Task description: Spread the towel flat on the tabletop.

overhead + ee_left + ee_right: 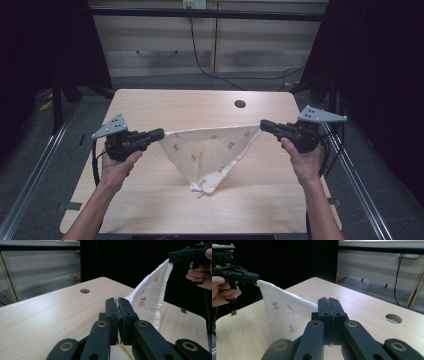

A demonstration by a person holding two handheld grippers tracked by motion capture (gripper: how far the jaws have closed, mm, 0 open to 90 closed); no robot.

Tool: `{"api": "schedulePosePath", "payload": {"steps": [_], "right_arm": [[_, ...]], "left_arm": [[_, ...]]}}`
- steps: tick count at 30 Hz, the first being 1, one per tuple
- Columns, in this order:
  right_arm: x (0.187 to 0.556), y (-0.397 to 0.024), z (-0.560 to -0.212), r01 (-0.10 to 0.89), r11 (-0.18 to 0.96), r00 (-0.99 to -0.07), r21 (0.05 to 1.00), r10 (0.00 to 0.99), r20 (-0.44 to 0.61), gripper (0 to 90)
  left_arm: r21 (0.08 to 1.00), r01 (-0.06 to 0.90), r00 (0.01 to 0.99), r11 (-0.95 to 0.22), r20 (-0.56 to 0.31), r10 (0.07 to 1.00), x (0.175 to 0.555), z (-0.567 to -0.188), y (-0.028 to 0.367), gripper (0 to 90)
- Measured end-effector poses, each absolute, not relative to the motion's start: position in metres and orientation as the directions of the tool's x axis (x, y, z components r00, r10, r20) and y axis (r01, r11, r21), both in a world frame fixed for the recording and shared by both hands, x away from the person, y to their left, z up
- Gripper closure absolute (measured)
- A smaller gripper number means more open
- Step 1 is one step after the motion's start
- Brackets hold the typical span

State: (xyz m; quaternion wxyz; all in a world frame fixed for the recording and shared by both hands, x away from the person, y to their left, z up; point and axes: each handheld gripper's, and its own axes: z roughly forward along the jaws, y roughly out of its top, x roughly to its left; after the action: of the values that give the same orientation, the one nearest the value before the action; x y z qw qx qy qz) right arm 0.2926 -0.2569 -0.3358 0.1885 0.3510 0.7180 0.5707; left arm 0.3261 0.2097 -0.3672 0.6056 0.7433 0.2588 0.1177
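A white cloth (210, 152) printed with small orange fruits hangs stretched between both grippers above the wooden table (150, 107). Its top edge is taut and its lower corner droops to the tabletop in a triangle. My left gripper (161, 133) is shut on the cloth's left corner. My right gripper (263, 125) is shut on the right corner. In the left gripper view the jaws (118, 302) pinch the cloth (150, 297), which runs up to the other gripper (175, 257). In the right gripper view the shut gripper (329, 302) holds the cloth (284, 312), which runs to the far gripper (254, 277).
A round cable hole (240, 104) is in the table near its far edge. Metal rails (30, 175) run along both sides of the table. A black cable (200, 60) trails over the floor behind, in front of pale cabinets.
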Motion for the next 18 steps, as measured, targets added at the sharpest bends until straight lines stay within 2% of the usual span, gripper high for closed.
{"api": "schedulePosePath", "payload": {"steps": [6, 18], "right_arm": [[0.289, -0.256, -0.317, 0.254, 0.102, -0.691, 0.962, 0.714, 0.107, 89.3], [0.258, -0.256, -0.287, 0.159, 0.092, -0.726, 0.983, 0.686, 0.053, 89.3]], "left_arm": [[0.972, 0.212, 0.846, -0.096, -0.133, 0.517, 0.323, -0.351, 0.214, 87.3], [0.990, 0.111, 0.867, -0.091, -0.052, 0.495, 0.301, -0.315, 0.222, 87.3]]}}
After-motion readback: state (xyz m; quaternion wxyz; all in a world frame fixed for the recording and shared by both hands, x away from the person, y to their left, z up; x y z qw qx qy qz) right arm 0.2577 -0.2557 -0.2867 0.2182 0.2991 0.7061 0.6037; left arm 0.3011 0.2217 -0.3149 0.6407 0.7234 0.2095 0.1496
